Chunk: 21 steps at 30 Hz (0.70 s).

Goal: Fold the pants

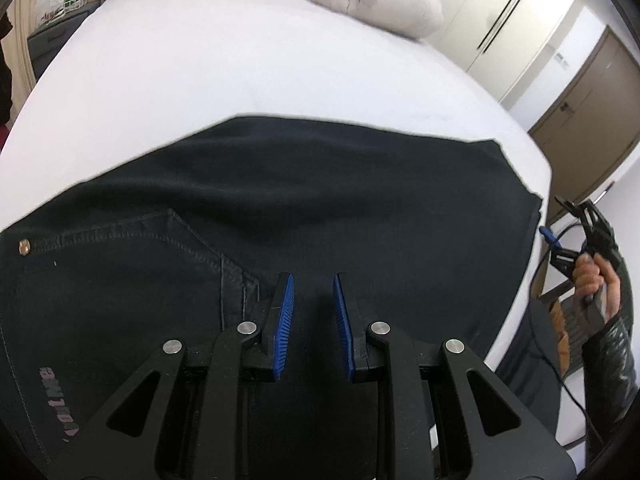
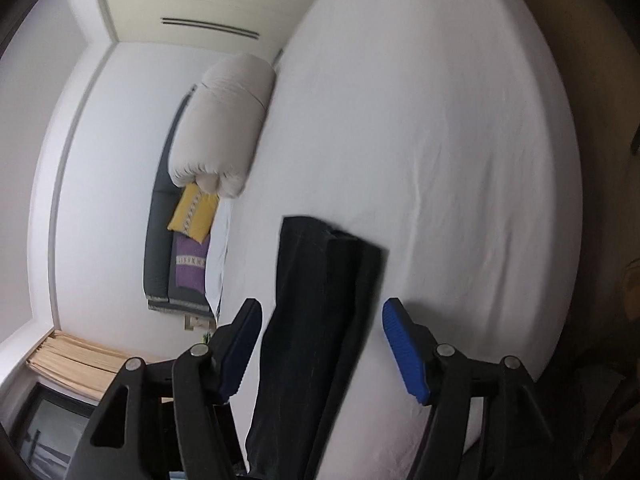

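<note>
The pants (image 1: 280,208) lie flat on the bed (image 1: 224,64), along its near edge, and they look already doubled over at least once: in the right wrist view they show as a narrow dark stack with layered edges at the far end, running away from the near edge toward the middle of the bed. Judging from that, the fold is partway through, with the grippers between grasps and a further fold of the stack probably to come.

The left gripper (image 1: 314,292) hovers over the waist end, just beside the stitched pocket (image 1: 160,248) and its copper rivet (image 1: 24,246); its jaws stand apart with only cloth beneath them, nothing pinched. The right gripper (image 2: 320,328) is off the near edge by the bed's right corner, jaws spread wide and straddling the stack without touching it.

The next move likely calls for each gripper to come down on one end of the stack and pinch every layer together, so the lower layers do not slide out.

The fabric is dark, denim-like, with pale topstitching, faint printed lettering (image 1: 60,404) near the waist and a soft ridge across the middle
</note>
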Available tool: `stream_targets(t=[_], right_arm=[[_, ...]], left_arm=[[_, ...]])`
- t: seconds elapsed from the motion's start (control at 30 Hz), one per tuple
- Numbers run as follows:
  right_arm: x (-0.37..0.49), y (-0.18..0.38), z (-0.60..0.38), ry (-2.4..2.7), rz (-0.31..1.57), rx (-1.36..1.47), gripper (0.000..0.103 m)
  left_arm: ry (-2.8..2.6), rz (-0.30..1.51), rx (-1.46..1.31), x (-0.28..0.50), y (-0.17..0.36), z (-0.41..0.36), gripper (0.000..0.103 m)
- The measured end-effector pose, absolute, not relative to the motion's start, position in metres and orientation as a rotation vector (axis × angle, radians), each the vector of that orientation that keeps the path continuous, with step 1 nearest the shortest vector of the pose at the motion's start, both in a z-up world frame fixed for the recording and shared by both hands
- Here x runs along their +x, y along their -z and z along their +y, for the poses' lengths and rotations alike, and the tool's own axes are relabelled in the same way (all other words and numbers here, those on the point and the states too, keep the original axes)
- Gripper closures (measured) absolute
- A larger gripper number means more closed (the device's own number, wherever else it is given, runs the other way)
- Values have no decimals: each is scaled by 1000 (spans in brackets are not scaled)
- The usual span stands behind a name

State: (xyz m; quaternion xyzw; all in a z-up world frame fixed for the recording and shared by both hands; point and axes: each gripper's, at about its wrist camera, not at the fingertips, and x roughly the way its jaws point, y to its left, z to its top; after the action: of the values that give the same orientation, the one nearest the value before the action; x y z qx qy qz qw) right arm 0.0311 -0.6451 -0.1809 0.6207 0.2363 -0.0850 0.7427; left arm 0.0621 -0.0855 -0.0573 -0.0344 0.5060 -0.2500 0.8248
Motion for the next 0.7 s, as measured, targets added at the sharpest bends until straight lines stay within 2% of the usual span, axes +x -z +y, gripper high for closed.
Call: stream_targets(t=[0.07,0.13,0.3,0.4,0.47,0.53,0.7], right_arm=[[36,190,-648,182,526,1382,42],[20,190,-643,172,499,1417,42],[45,185,-652,93,492,1414,44],[53,187,-657,61,510,1407,60],[53,193,-662,64,523,1417,83],[52,198,-663,82,539,1421,95],[53,172,-647,154,579,1237,97]], left_arm=[[526,1109,-80,63,68,-88,83],[536,1113,-92,63,74,-87,84],[539,1132,-140,68,82,-82,84],[539,1129,-144,69,84,-73,84],[541,1128,-150,68,85,-71,84],[545,1129,-167,70,85,-65,84],[555,1129,-212,71,89,-53,84]])
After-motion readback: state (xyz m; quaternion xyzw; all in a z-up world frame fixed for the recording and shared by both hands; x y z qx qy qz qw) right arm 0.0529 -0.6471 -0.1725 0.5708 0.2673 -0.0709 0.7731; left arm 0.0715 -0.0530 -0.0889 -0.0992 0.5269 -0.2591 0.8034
